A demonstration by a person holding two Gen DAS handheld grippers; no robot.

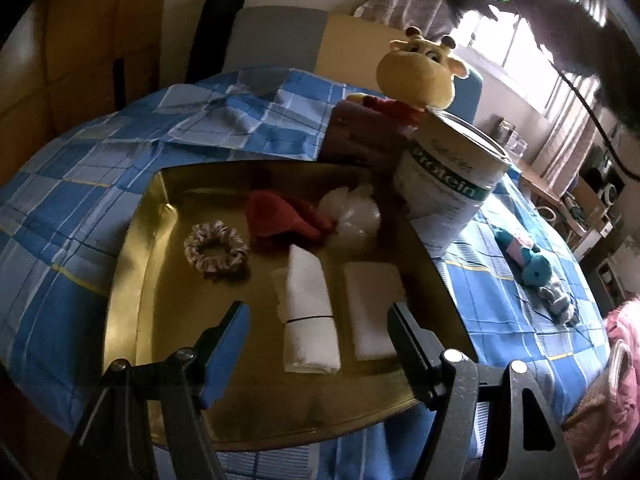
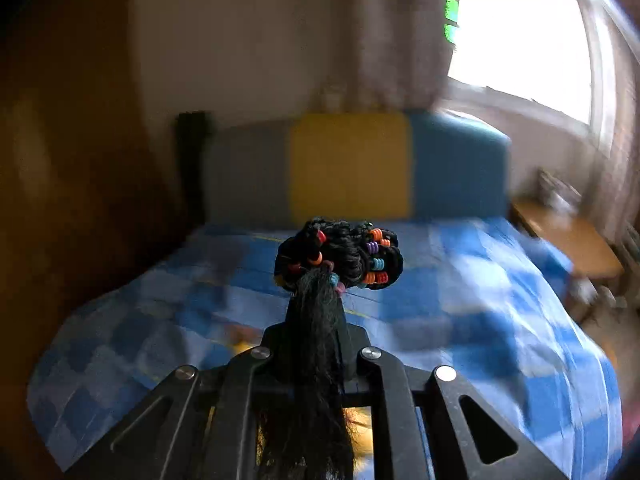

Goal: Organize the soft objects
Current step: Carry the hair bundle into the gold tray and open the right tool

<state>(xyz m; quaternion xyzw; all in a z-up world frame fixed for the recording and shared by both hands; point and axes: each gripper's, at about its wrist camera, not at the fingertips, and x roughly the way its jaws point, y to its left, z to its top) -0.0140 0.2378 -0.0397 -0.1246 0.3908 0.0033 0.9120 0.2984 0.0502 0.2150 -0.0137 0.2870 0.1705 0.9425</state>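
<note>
Here, left wrist view. The left gripper (image 1: 316,332) is held wide apart above the near edge of the gold tray (image 1: 136,272), nothing between its jaws. On the tray are seen a patterned scrunchie (image 1: 216,249), a red cloth (image 1: 284,220), a crumpled clear-white bundle (image 1: 352,210), a rolled white towel (image 1: 308,316) bound by a thin black band, and a flat white pad (image 1: 374,308). The tray rests on the checked blue bedspread (image 1: 80,184). A protein tin (image 1: 452,168) stands at the tray's far right corner, apparently touching it, with a yellow giraffe plush (image 1: 420,72) behind it. A blue-and-pink soft toy (image 1: 528,258) lies on the bedspread, well apart from the tray. Risk judged: the tray sits on soft bedding, so a downward push at one edge could tip it and slide the items together; a careless reach toward the back could knock the tin.

Right wrist view. The right gripper (image 2: 316,312) is clamped fully on a black hairpiece with coloured beads (image 2: 340,256); the beaded knot sticks out past the tips, loose strands trail back over the gripper body. The hairpiece is carried in the air over the bed, and the background is smeared. Risk judged: the hold is on slippery strands only, so the piece could slide out. The trailing hair could snag on the gripper, preventing a clean release. The tray is not visible here, so placement cannot be checked from this view.
</note>
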